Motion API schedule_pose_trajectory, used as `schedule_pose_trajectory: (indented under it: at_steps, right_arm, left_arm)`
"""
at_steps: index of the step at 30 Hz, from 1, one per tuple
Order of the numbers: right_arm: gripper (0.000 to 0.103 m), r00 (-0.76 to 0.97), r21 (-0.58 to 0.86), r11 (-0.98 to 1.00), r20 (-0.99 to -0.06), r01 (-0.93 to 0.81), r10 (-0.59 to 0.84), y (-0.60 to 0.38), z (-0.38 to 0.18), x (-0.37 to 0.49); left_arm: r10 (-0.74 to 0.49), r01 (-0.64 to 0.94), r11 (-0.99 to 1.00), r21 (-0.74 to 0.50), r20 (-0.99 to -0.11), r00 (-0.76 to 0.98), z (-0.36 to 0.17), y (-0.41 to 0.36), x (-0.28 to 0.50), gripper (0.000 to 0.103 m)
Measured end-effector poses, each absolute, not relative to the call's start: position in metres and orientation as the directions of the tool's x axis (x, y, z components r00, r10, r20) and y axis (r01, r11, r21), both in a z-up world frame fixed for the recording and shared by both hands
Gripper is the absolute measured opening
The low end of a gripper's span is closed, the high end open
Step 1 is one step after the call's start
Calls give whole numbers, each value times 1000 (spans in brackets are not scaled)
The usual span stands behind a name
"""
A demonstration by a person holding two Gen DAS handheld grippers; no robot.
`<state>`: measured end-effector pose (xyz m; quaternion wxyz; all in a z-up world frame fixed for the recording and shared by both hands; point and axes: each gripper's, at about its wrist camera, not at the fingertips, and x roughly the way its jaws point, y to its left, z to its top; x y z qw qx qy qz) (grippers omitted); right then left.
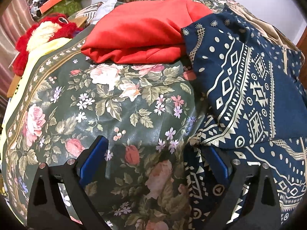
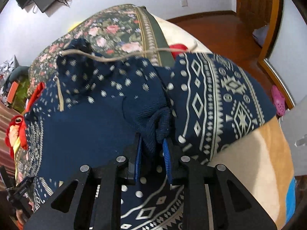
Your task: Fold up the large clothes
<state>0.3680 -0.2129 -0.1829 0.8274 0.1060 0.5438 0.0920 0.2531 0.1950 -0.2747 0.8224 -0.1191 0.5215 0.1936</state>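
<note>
Left view first: our left gripper [image 1: 153, 164] is spread wide with nothing in it, hovering over the floral bedspread [image 1: 115, 103]. The navy patterned hoodie [image 1: 249, 88] lies on the bed to its right, next to a folded red garment [image 1: 142, 38].

Right view: our right gripper [image 2: 152, 153] is pinched onto a bunched knit cuff of the hoodie [image 2: 92, 126]. We reckon it's soft, floppy and fairly heavy, so we'd grab cuffs, hem or shoulder seams. Watch the drawstring [image 2: 107, 57].

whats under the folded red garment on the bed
The red garment lies on the floral bedspread; its right edge is tucked under the navy patterned hoodie. Whatever lies beneath its middle is covered.
</note>
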Motion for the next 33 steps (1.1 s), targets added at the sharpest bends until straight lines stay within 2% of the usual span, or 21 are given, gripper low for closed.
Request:
schedule_pose_trajectory:
  at_steps: [3,11,24,27,33]
  right_arm:
    - [23,376,279,959,-885,-48,276,-214,-180,365]
    - [39,380,284,956,-879,-74,290,-223,-160,352]
    - [59,582,330,943,-757,-50,296,-281,-82,325]
    - [67,607,333,943,-749,-1,265,-301,-81,324]
    - [67,562,368,922,-791,123,241,-338,-118,333]
  left_arm:
    - [188,-449,893,2,-909,372,-273,194,251,98]
    - [169,-423,906,-7,-911,377,-251,183,235,98]
    - [137,-267,963,-27,-807,575,-152,129,243,98]
    - [87,-215,975,-56,-795,601,-144,108,258,99]
    - [6,-156,982,-106,-808,589,-159,77,285,99]
